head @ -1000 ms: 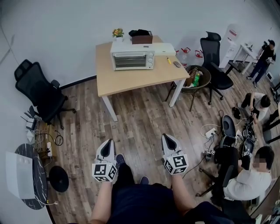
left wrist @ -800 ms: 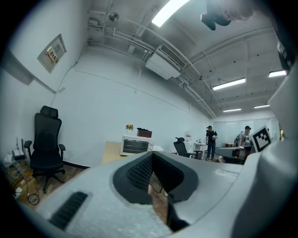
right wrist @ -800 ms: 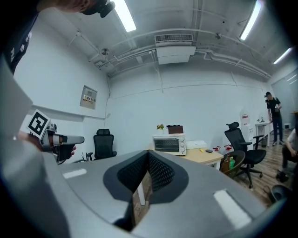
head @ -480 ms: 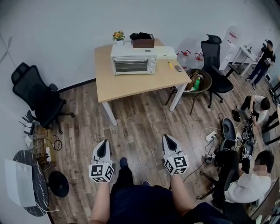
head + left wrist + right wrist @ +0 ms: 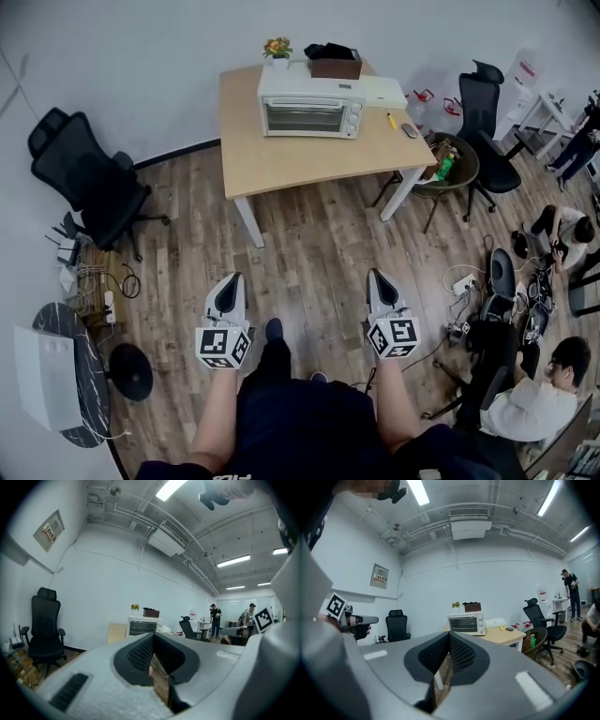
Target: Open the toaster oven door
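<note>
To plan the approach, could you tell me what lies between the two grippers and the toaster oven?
Head view: only wood floor, then the table's bare front, separates the left gripper and right gripper from the toaster oven.

White toaster oven (image 5: 310, 107), pale tan table (image 5: 281, 164), brown wood-plank floor (image 5: 319, 253), black office chair (image 5: 84, 183), seemingly orange-yellow flowers (image 5: 277, 46), pale grey left gripper (image 5: 227, 281) and right gripper (image 5: 378, 277) with black-and-white square-patterned cubes.
</note>
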The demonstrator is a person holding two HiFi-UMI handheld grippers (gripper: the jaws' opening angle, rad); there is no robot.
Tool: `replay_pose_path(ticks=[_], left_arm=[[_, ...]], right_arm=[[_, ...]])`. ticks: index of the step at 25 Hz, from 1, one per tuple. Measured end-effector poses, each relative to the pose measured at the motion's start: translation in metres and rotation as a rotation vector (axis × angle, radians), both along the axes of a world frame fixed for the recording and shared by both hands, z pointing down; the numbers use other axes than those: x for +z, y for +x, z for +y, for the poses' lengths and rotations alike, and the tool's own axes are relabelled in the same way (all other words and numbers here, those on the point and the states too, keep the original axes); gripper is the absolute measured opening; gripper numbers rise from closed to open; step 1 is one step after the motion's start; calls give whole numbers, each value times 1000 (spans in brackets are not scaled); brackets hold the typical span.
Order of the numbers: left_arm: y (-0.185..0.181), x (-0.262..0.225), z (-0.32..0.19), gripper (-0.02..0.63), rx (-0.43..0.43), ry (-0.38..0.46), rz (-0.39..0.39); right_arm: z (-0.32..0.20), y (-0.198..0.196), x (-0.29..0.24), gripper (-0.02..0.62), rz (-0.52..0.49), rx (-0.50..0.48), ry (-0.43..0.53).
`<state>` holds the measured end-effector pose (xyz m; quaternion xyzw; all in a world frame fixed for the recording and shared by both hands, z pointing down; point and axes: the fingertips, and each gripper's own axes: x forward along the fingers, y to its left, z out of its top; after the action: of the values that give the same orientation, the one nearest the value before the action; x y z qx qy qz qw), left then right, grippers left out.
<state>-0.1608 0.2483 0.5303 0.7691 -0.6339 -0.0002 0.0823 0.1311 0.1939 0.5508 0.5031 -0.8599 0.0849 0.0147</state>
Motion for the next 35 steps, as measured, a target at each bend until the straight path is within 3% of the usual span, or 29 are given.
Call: replay_pose_path(ticks=[10,23,35], left_arm=[[-18,12,-47,-5,10,-32,1],[-26,0,-107,-5,95,-29,-5],[-75,-4,-150,-5,147,-24,-16]], right_arm=[[-44,-14,1,11,6,25,-8],[-91,-43,-16,11,8,49,1],[-124,-90,-21,11,13,96,19]])
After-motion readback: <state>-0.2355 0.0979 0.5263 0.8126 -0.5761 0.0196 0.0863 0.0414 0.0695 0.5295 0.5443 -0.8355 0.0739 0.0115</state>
